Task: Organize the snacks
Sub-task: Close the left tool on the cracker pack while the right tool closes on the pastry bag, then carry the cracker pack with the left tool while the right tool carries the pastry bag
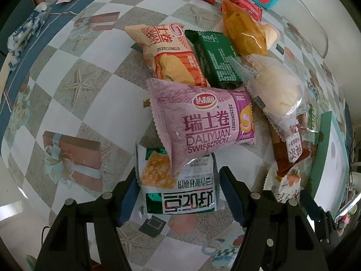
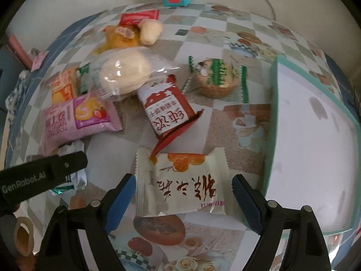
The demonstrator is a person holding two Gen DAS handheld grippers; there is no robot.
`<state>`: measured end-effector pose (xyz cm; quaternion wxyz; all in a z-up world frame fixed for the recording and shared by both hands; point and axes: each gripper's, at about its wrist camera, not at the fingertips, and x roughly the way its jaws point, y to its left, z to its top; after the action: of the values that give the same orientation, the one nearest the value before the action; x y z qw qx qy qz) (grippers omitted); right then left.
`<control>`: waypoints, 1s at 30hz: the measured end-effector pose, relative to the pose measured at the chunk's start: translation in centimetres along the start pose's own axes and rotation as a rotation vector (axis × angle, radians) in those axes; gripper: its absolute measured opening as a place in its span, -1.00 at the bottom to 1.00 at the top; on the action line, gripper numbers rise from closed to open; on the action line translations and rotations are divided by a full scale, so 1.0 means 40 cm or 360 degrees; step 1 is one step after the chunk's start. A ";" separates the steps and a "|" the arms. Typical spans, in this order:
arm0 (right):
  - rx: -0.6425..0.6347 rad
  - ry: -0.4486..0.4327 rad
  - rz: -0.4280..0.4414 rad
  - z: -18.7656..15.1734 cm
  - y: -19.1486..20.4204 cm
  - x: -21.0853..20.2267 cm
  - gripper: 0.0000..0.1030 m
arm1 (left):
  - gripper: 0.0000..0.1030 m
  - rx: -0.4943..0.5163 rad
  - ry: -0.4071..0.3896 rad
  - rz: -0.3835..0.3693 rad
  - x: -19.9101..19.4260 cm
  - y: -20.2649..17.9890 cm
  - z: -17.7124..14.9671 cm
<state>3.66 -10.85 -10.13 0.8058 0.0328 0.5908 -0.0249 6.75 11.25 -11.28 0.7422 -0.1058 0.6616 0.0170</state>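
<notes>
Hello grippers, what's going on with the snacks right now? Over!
Left gripper straddling white-green packet. Right gripper open around cream packet, not touching. Pink roll pack overlaps white-green packet. Tray empty.

Both wrist cameras look steeply down, close over the table [image 1: 74, 103]. Shared: purple Swiss roll packet [image 1: 203, 122] [image 2: 74, 119], at 12 and 9 o'clock.

Soft daylight is washing the glossy checkered tabletop [image 1: 94, 122] with glare. Fisheye edges are bending and darkening; the right-wrist view is looking slightly blurred.
</notes>
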 end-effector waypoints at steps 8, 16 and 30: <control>-0.0003 0.0030 -0.0036 -0.003 0.003 0.025 0.63 | 0.38 0.0012 -0.0004 0.0017 0.009 -0.013 -0.004; -0.0001 0.0021 -0.0046 0.000 0.029 0.020 0.37 | 0.25 0.0007 -0.0011 0.0002 0.016 -0.043 -0.031; 0.0061 0.0008 0.0015 -0.028 0.002 -0.018 0.34 | 0.11 -0.0012 -0.0029 -0.0020 -0.007 -0.039 -0.064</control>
<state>2.39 -10.68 -9.80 0.8037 0.0510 0.5920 -0.0322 4.48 9.31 -11.07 0.7479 -0.1127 0.6539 0.0157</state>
